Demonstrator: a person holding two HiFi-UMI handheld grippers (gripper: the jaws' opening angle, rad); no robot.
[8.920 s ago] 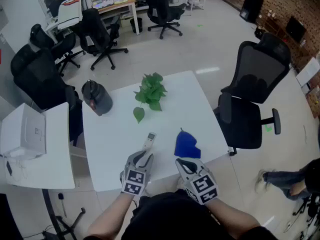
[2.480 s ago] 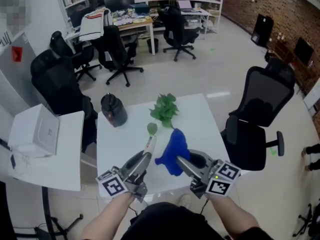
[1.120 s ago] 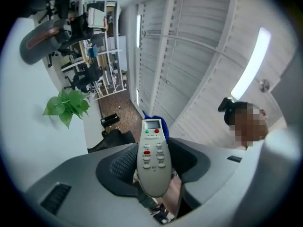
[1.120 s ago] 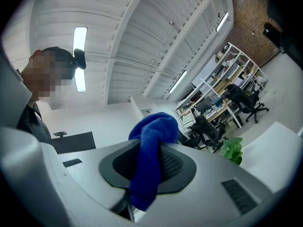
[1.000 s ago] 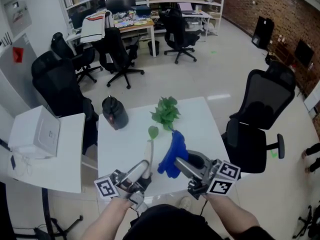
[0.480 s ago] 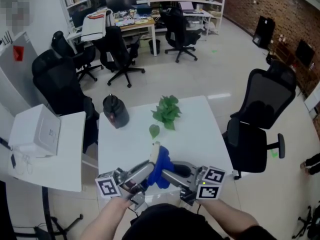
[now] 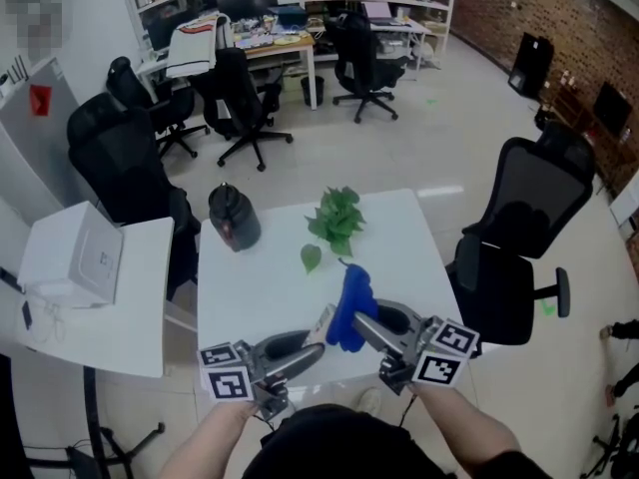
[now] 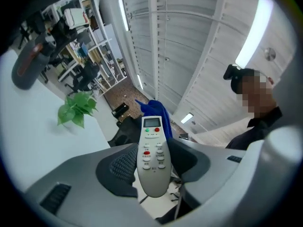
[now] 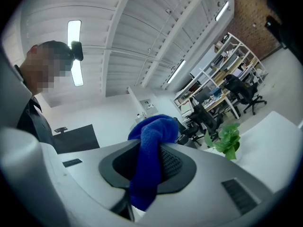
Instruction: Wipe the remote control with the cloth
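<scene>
The remote control is pinched at its lower end between the jaws of the left gripper. Its button face is turned to that gripper's camera and its screen end sticks out past the fingertips. The blue cloth is clamped in the jaws of the right gripper. It is bunched up beyond the tips, with a tail hanging below them. The two grippers angle in toward each other, so the cloth sits just behind the remote's screen end; whether they touch I cannot tell.

Both grippers are held over the near edge of the white table. Ahead of the jaws the tabletop lies bare up to one loose leaf, and just past it one green plant stands near the far edge. One dark jug stands far ahead on the left gripper's outer side, at the far left corner.

On the right gripper's outer side the table edge is close, with a black office chair just beyond it. On the left gripper's outer side a second, lower white table adjoins the first and carries one white box.

Beyond the far edge the floor is open up to the desks and shelves. I count five black chairs in all: one by the right edge, one behind the jug, and three by the desks.
</scene>
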